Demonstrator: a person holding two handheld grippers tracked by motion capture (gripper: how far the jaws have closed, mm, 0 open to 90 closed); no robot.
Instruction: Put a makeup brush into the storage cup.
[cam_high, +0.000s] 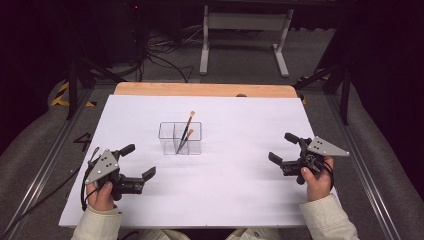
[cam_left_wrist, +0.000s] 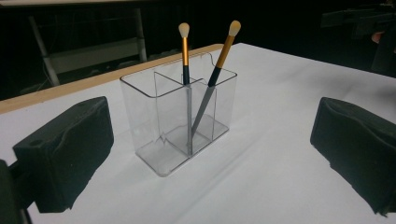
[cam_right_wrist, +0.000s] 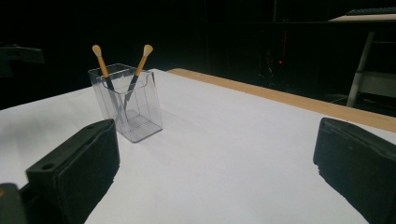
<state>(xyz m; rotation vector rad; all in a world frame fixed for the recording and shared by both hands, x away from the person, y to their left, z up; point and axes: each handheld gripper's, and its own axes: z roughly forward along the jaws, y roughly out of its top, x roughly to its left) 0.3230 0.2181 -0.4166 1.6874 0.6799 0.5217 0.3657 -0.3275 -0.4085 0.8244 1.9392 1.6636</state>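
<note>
A clear plastic holder (cam_high: 180, 138) with compartments stands in the middle of the white table (cam_high: 240, 190). Two makeup brushes (cam_high: 187, 130) with orange and dark handles lean in it, tips up. In the left gripper view the holder (cam_left_wrist: 180, 116) sits between the wide-apart jaws, with both brushes (cam_left_wrist: 219, 60) in its right-hand compartments. In the right gripper view the holder (cam_right_wrist: 126, 100) stands far off at the left. My left gripper (cam_high: 138, 161) rests open at the table's near left. My right gripper (cam_high: 283, 146) is open at the near right. Both hold nothing.
A wooden strip (cam_high: 205, 89) runs along the table's far edge. Beyond it are a white table frame (cam_high: 245, 30) and cables on the floor (cam_high: 165, 55). Metal rails (cam_high: 367, 175) flank the table on both sides.
</note>
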